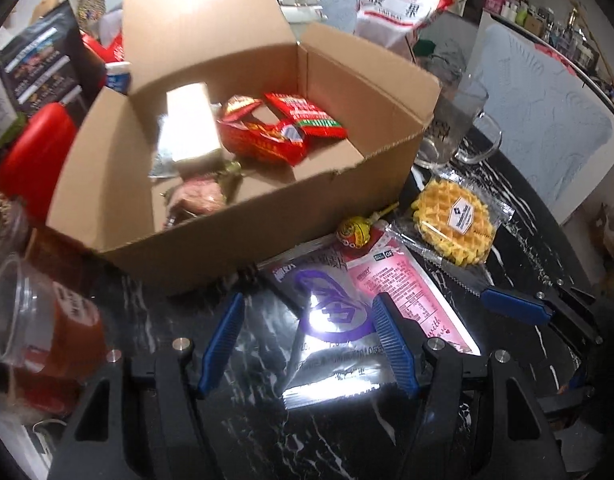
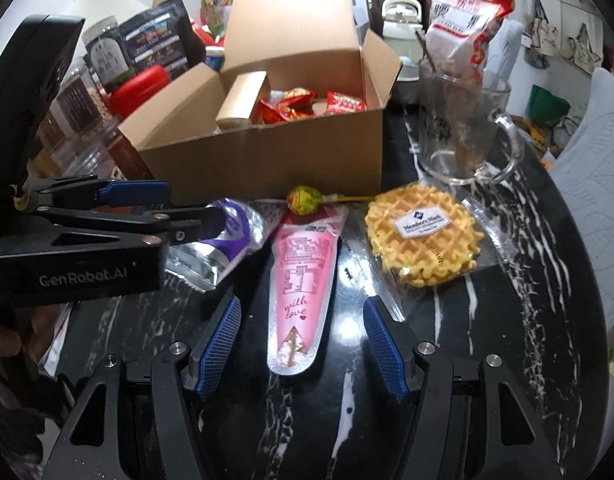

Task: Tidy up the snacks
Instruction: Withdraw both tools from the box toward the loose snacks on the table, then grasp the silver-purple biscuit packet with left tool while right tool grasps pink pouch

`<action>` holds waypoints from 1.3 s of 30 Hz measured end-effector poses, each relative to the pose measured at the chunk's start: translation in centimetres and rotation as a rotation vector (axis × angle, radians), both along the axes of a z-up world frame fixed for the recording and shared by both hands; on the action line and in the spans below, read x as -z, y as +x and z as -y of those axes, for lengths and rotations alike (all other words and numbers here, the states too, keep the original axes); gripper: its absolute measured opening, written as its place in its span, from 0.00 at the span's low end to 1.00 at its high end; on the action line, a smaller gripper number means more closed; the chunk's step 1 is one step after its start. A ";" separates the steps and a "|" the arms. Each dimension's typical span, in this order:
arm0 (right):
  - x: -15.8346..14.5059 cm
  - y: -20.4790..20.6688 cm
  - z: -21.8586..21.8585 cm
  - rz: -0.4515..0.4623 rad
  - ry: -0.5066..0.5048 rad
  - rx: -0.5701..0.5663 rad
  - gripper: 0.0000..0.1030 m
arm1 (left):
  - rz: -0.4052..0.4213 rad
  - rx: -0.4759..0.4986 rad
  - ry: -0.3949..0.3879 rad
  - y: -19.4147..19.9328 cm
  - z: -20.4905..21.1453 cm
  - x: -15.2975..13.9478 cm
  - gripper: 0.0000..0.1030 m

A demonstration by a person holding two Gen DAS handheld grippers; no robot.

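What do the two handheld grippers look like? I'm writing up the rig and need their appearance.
Both match: the left gripper and right gripper have matte black angular plastic bodies, silver round pivot bolts, and jaws lined with ribbed blue pads. Seen from the right wrist camera, the left gripper's body carries white "GenRobot.AI" lettering. No cables or sleeves are visible.

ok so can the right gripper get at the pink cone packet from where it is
Probably yes. The right gripper is open, its fingers either side of the pink cone packet lying flat on the table; only the lollipop touches its far end.
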State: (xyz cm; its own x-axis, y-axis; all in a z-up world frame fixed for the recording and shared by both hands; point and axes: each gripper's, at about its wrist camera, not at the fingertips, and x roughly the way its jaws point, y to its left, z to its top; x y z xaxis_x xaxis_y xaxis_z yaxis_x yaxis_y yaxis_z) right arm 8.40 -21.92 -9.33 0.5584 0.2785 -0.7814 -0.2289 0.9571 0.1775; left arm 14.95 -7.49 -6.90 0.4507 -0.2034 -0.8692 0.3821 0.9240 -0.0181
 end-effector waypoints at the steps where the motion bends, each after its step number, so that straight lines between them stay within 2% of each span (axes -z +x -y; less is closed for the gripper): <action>1: 0.4 0.3 0.0 -0.011 0.000 -0.005 0.62 | -0.003 -0.001 0.001 0.1 0.0 0.2 0.64; 7: 2.1 2.1 -0.9 -0.059 0.004 -0.035 0.62 | -0.015 -0.023 -0.003 0.5 -0.6 0.4 0.64; 12: 3.1 3.8 -1.9 -0.071 -0.038 -0.042 0.62 | -0.012 -0.031 -0.001 0.8 -1.0 0.2 0.64; 13: 3.1 4.0 -2.1 -0.063 -0.050 -0.044 0.58 | -0.011 -0.031 -0.001 0.8 -1.1 0.2 0.64; 14: 3.1 4.2 -2.3 -0.057 -0.062 -0.046 0.41 | -0.011 -0.031 -0.002 0.9 -1.2 0.2 0.64; 18: 3.2 4.4 -2.8 -0.039 -0.134 -0.056 0.26 | -0.032 -0.022 -0.023 1.2 -1.2 0.4 0.64; 30: 3.0 2.7 -0.6 -0.045 -0.082 -0.014 0.24 | -0.183 0.001 -0.029 2.3 1.2 4.3 0.64; 32: 3.0 2.3 -0.3 -0.047 -0.074 -0.006 0.24 | -0.188 -0.003 -0.031 2.2 1.3 4.8 0.64; 39: 2.9 0.9 0.6 -0.051 -0.052 0.009 0.24 | -0.114 -0.009 -0.032 1.5 1.5 5.1 0.64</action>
State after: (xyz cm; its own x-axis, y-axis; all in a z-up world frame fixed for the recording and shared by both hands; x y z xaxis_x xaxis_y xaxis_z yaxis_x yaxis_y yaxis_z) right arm 9.27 -22.48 -12.22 0.5200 0.2314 -0.8222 -0.2118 0.9675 0.1383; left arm 16.48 -8.99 -12.03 0.3509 -0.2279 -0.9083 0.3671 0.9258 -0.0905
